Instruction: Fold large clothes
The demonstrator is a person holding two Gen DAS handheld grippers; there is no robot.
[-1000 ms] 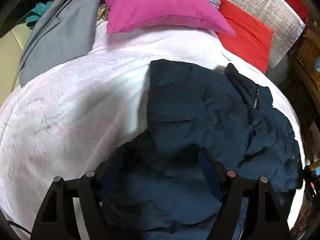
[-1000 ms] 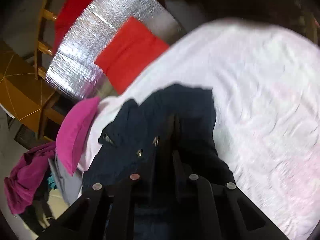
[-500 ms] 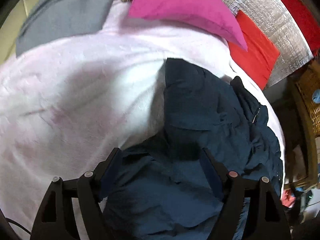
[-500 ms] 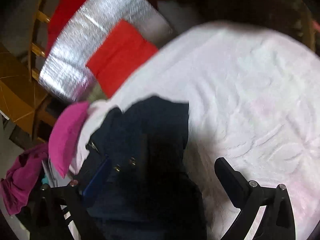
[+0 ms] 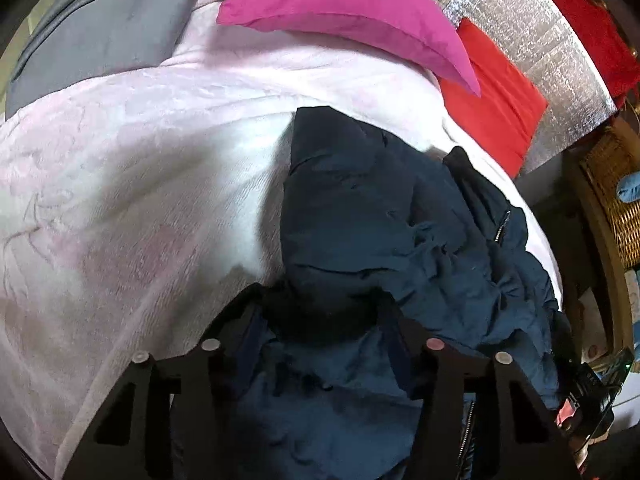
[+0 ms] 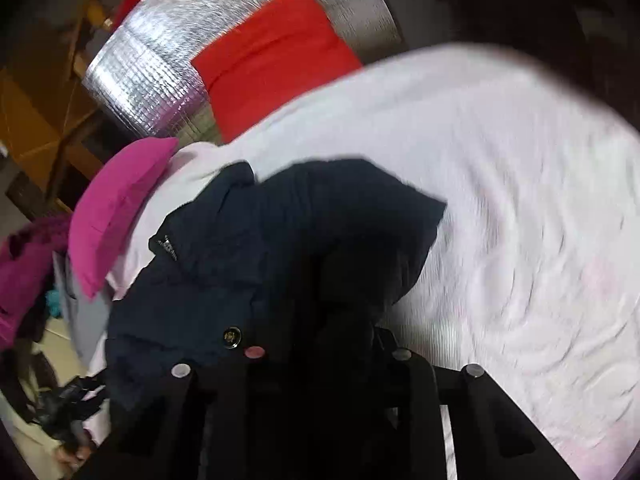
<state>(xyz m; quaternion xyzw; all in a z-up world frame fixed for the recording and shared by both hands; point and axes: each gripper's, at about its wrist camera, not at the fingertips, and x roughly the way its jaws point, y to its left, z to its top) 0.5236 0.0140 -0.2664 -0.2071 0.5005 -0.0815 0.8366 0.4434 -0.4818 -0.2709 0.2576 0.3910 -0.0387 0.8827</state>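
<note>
The jacket [image 5: 360,216] lies crumpled on the bed [image 5: 140,168], and both tongs sit at its near edge, so the coming move turns on how the cloth runs away from them. In the left wrist view its long axis runs from the near edge between the fingers up and away toward the pink pillow [image 5: 344,12], with the bulk of the folds and the zip spilling to the right. The left tongs [image 5: 320,312] straddle a raised fold at that near edge; their jaws are closing, with cloth between them, but the pads do not yet look pressed on it.

The right tongs [image 6: 332,340] are closing as well, and dark cloth fills the gap between their fingers. That spot is too dark and blurred to tell whether they have a firm bite. A brass button [image 6: 232,337] shows just left of them. In this view the jacket reaches up and away, with bare bed to its right. Neither hand looks clearly nearer; each is at its own part of the near edge.

The bed wears a soft, pale pink cover that is likely to drag on the cloth. At its head stand a red cushion [image 5: 492,96] and a silver foil panel [image 5: 520,20]; a grey garment [image 5: 100,28] lies at the far left.
</note>
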